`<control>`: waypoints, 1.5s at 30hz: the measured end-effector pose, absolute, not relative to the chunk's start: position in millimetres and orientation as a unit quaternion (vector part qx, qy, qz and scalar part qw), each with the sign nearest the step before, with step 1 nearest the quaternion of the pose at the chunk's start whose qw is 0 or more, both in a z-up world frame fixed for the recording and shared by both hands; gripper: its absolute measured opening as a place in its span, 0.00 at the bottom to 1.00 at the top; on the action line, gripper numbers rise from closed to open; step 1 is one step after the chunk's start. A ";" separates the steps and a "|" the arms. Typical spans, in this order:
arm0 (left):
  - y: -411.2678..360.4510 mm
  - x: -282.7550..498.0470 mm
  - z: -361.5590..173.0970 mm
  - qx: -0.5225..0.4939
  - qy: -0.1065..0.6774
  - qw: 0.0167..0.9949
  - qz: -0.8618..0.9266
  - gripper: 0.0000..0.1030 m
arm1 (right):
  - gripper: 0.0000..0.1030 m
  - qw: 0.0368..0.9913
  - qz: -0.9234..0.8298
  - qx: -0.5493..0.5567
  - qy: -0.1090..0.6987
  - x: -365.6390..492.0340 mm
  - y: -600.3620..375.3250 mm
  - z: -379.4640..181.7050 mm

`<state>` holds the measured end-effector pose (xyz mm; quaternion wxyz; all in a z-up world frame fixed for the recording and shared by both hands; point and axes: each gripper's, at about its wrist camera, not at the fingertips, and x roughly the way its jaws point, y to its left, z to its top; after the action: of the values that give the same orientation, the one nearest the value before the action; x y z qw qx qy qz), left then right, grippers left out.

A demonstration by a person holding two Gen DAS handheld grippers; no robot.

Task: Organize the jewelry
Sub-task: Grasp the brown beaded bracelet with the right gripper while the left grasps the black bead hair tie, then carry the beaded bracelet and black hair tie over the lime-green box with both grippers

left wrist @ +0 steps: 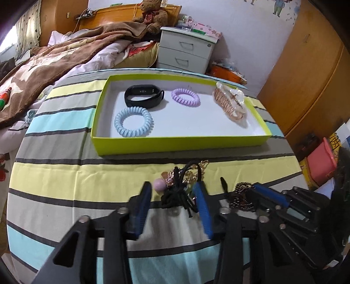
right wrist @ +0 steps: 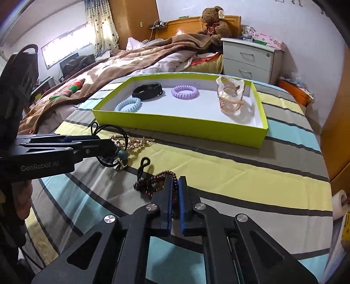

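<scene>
A lime-green tray [left wrist: 175,144] [right wrist: 175,124] lies on the striped cloth. It holds a black fitness band [left wrist: 143,96], a blue spiral hair tie [left wrist: 133,122], a purple one [left wrist: 186,96] and a clear hair claw [left wrist: 231,102]. In front of the tray, my left gripper [left wrist: 174,192] [right wrist: 111,144] stands open around a tangle of black hair ties with charms [left wrist: 177,194] [right wrist: 118,157]. A gold chain [right wrist: 133,142] lies by that tangle. To its right, my right gripper [right wrist: 175,181] [left wrist: 253,190] is shut on a dark red bead bracelet [right wrist: 151,181] [left wrist: 240,196] that rests on the cloth.
The striped cloth [left wrist: 65,174] covers a surface beside a bed with a brown blanket [left wrist: 65,52]. A white nightstand [left wrist: 186,50] and a teddy bear [left wrist: 153,15] stand behind the tray. At the right are wooden cupboards [left wrist: 306,76] and a pink box [left wrist: 321,166].
</scene>
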<state>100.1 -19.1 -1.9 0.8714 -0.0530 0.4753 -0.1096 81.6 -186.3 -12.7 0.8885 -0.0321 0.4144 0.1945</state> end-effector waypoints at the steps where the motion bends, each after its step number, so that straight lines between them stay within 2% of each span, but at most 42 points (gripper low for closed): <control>1: -19.8 99.9 -2.0 -0.051 0.474 0.872 -0.109 0.35 | 0.04 0.890 0.193 -0.032 0.412 80.8 -186.6 -11.9; 5: -22.8 101.3 -3.9 -0.049 0.478 0.870 -0.112 0.29 | 0.04 0.890 0.185 -0.038 0.414 81.1 -187.7 -11.7; 8: -22.6 101.9 -5.2 -0.047 0.479 0.870 -0.108 0.23 | 0.09 0.882 0.198 -0.056 0.424 81.2 -186.3 -13.9; 19: -23.1 105.0 -6.5 -0.045 0.481 0.869 -0.107 0.21 | 0.10 0.880 0.179 -0.085 0.433 83.5 -178.5 -17.9; 27: -25.0 100.2 -1.1 -0.040 0.471 0.874 -0.114 0.07 | 0.08 0.890 0.162 -0.075 0.420 76.7 -181.5 -14.6; 45: -20.8 84.8 23.5 -0.048 0.435 0.889 -0.133 0.06 | 0.08 0.911 0.139 -0.042 0.385 65.0 -197.2 6.8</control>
<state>84.8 -20.8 23.5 0.8894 -0.0482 0.4347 -0.1329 65.0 -197.2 6.8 0.9112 -0.0424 0.3854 0.1394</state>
